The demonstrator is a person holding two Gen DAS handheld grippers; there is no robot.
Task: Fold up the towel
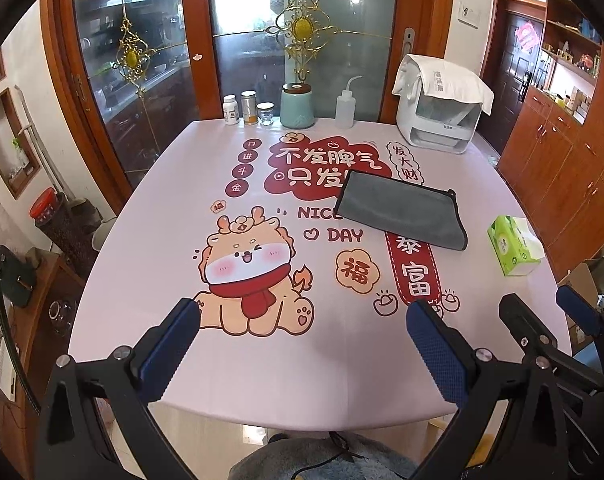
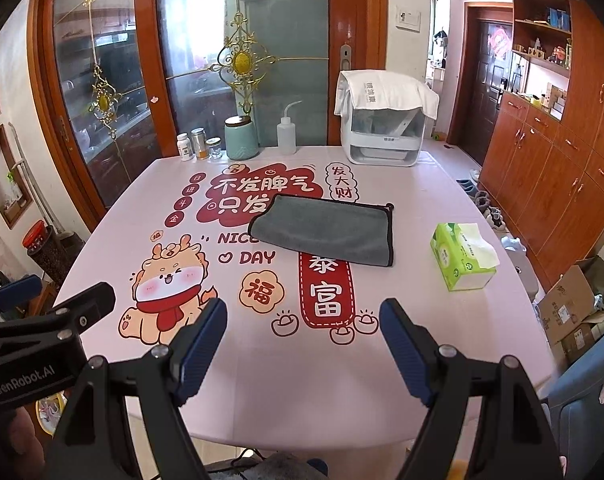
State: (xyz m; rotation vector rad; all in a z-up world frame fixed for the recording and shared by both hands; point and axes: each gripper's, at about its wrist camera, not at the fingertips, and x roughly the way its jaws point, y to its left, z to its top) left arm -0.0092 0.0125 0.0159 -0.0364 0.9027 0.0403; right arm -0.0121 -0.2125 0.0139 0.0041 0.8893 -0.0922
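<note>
Both grippers, left and right, are hovering spread and empty over the near table, seemingly readying to reach the towel.

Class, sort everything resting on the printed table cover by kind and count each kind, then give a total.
Grey towel: 1
Small jars and bottles: 3 (white pill bottle, metal tin, glass jar)
Teal canister: 1
Squeeze bottle: 1
White appliance with a cloth draped on top: 1 each, 2
Green tissue box: 1
Total: 9
</note>
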